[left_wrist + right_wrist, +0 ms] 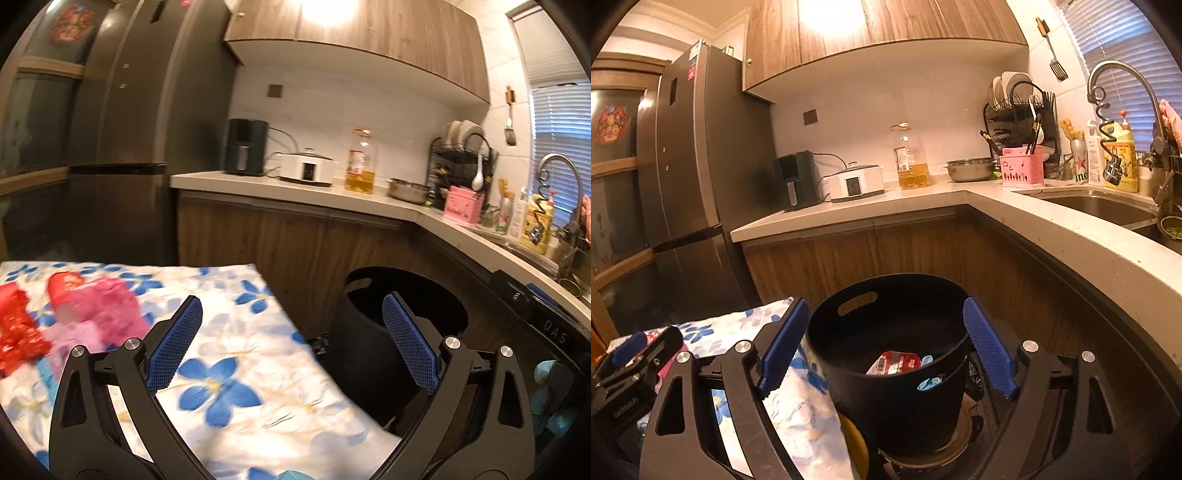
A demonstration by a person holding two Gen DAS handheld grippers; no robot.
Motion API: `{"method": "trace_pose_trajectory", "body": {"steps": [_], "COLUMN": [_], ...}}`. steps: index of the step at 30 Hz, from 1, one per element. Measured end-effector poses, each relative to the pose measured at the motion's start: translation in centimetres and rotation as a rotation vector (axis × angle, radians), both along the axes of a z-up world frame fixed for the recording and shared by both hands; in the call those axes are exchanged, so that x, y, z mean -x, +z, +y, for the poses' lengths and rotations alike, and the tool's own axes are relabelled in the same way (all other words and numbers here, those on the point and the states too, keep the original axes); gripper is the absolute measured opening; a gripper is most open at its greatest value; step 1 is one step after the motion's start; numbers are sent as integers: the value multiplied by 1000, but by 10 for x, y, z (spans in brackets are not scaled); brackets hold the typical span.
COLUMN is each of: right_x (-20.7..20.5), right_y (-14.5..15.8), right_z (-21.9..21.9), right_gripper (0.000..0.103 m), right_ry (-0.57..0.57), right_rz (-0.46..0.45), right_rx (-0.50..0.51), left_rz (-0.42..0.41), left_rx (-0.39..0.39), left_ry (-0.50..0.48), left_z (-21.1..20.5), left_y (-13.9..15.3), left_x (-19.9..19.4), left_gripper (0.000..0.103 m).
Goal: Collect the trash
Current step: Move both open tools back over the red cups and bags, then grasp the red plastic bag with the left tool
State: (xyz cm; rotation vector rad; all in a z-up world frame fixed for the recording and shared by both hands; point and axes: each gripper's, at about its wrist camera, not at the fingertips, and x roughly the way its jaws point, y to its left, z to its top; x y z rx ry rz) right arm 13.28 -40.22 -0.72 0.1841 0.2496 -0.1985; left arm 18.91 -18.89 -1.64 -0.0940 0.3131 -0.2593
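Note:
A black round bin (897, 369) stands on the floor beside a table with a blue-flowered cloth (229, 350). Inside the bin lie a red-and-white wrapper (895, 363) and a bit of blue plastic (929, 360). On the cloth, in the left wrist view, lie red crumpled wrappers (16, 332), a pink wrapper (107, 310) and a red cup (64, 295). My left gripper (291, 339) is open and empty over the cloth's right edge, the bin (399, 332) just right of it. My right gripper (886, 343) is open and empty, straddling the bin's rim. The left gripper's body (631, 365) shows at the left.
An L-shaped kitchen counter (886, 201) carries an air fryer (796, 181), a white cooker (855, 184), an oil bottle (910, 158), a steel bowl (969, 170), a pink caddy (1021, 168) and a dish rack. A sink (1100, 206) is at right, a fridge (698, 147) at left.

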Motion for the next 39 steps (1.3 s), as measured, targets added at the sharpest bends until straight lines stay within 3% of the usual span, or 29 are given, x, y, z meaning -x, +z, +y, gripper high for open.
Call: {"method": "trace_pose_trajectory", "body": {"steps": [8, 19, 32, 39], "right_x": [14, 21, 6, 0], "right_y": [4, 0, -17, -26], "right_z": [28, 76, 162, 202], "right_gripper": [83, 83, 83, 83], "right_ry": [18, 108, 284, 365], "right_rz": [-29, -38, 2, 27], "right_rx": [9, 16, 28, 54], "left_rz": [-13, -25, 8, 17], "left_rx": [26, -6, -51, -69], "left_ry": [85, 199, 440, 518], "left_z": [42, 92, 192, 241], "left_y": [4, -2, -25, -27], "left_x": [24, 44, 45, 29], "left_gripper": [96, 96, 96, 93]}}
